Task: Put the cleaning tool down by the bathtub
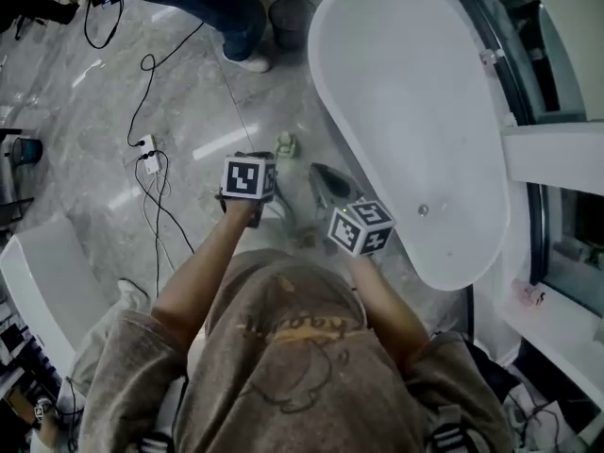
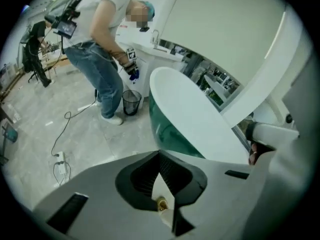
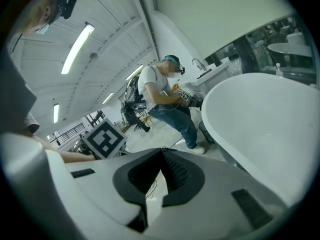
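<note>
The white oval bathtub (image 1: 406, 111) fills the right of the head view and shows in the left gripper view as a tub (image 2: 190, 119) with a green side. On the grey floor beside its near rim lies a small green object (image 1: 286, 144), apparently the cleaning tool. My left gripper (image 2: 159, 155) is shut with nothing between its jaws; its marker cube (image 1: 249, 177) hangs above the floor just left of the tool. The right gripper (image 3: 162, 150) is also shut and empty, and its cube (image 1: 360, 226) hangs close to the tub's edge.
Another person in jeans (image 1: 231, 12) stands at the far end of the tub next to a mesh waste bin (image 1: 288, 17). A power strip with trailing cables (image 1: 146, 149) lies on the floor to the left. A white ledge (image 1: 557, 154) runs along the tub's right.
</note>
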The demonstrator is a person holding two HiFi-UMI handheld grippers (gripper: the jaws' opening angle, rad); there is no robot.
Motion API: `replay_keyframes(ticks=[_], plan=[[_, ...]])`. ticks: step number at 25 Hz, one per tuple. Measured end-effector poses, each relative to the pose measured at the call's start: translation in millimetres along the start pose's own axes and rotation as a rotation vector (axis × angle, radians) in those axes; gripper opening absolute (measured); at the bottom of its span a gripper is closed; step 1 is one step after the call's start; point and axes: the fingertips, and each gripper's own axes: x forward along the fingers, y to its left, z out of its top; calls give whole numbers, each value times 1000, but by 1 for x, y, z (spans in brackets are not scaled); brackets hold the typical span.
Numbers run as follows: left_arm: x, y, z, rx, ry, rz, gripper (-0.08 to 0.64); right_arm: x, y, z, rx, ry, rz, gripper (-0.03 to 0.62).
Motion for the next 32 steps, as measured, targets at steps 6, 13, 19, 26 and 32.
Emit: replay_keyframes(ticks=[6, 13, 19, 26, 32], plan=[[-90, -31, 31, 55, -179, -73, 2, -35, 43, 33, -100, -20, 62, -2], [-171, -74, 51, 167, -388, -203, 2, -74, 85, 57, -214, -81, 133, -2], [-212, -105, 53, 276, -548, -241, 2, -109, 116, 80, -347, -197, 207, -2], [-248, -128, 55, 375, -678, -288, 2, -136, 128, 94, -373, -281, 264, -2], [-251, -133, 48, 369, -709, -299, 2, -139, 124, 92, -361, -288, 261, -3]])
